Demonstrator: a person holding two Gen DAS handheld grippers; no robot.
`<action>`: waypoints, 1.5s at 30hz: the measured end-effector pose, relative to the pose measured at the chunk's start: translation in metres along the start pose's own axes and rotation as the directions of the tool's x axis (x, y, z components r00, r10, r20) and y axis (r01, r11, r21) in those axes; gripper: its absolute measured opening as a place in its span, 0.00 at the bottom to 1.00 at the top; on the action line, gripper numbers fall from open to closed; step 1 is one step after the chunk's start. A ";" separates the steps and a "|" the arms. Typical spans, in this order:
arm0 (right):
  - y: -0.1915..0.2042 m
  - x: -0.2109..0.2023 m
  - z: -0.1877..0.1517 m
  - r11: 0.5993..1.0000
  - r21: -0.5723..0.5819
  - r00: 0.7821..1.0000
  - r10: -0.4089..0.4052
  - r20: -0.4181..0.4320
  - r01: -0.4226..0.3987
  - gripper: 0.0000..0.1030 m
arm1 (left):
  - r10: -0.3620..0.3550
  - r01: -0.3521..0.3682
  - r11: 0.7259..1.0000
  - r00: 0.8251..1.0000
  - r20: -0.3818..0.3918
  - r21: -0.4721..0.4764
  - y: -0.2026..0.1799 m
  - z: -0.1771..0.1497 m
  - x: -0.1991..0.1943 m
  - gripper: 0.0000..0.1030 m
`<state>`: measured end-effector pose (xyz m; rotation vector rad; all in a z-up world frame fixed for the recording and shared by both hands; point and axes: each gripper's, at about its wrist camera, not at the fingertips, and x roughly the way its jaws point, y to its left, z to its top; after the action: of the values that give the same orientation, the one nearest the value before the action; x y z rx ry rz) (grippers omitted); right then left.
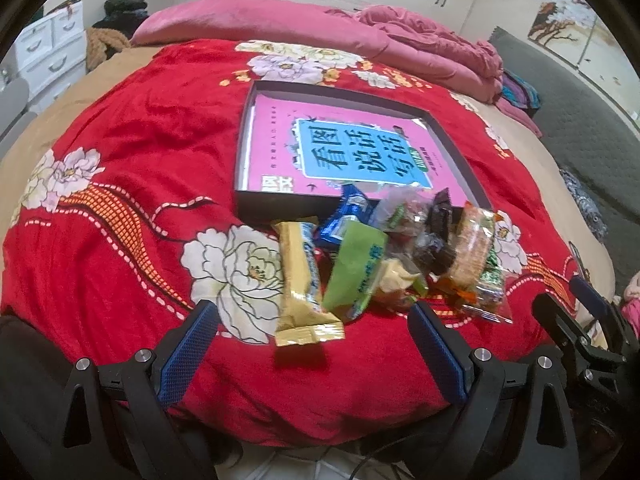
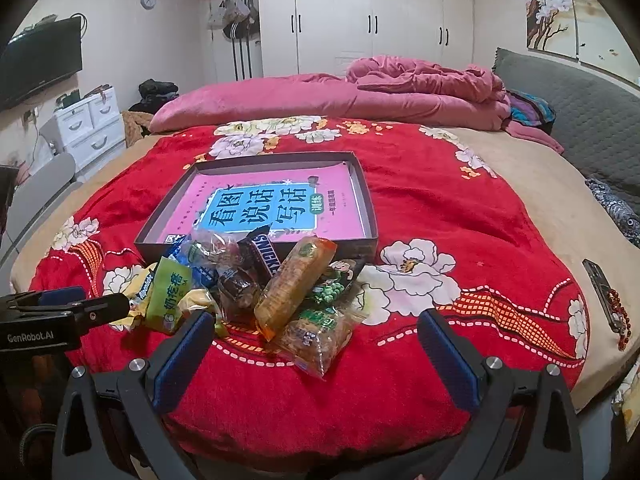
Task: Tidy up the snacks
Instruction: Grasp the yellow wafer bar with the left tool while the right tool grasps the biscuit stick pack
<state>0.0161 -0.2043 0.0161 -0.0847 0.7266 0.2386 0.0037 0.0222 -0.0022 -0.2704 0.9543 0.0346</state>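
Note:
A heap of wrapped snacks [image 1: 384, 256] [image 2: 256, 284] lies on the red flowered blanket [image 1: 132, 184], just in front of a shallow dark box [image 1: 460, 148] [image 2: 370, 204] holding a pink book. A gold bar [image 1: 300, 280] sits nearest my left gripper [image 1: 316, 320], which hangs open over the blanket's near edge with nothing between its fingers. A Snickers bar [image 2: 262, 254], an orange cracker pack [image 2: 294, 282] and a green packet [image 2: 170, 294] show in the right wrist view. My right gripper [image 2: 316, 336] is open and empty, just short of the heap. Each gripper shows at the other view's edge.
A pink quilt [image 2: 360, 96] is bunched at the far end of the bed. A dark remote [image 2: 600, 284] and a red bead string [image 2: 622, 316] lie near the bed's right edge. White drawers [image 2: 90, 128] stand at the left, wardrobes behind.

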 end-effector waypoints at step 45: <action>0.007 0.097 0.029 0.989 -0.047 0.980 0.130 -0.148 -0.139 0.52 | -0.059 0.055 0.998 0.990 -0.124 -0.039 0.030 0.031 0.073 0.57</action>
<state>0.1031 -0.1745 -0.0262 -0.1084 0.8717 0.3859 0.0663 0.0524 -0.0512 -0.3354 1.0710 -0.0183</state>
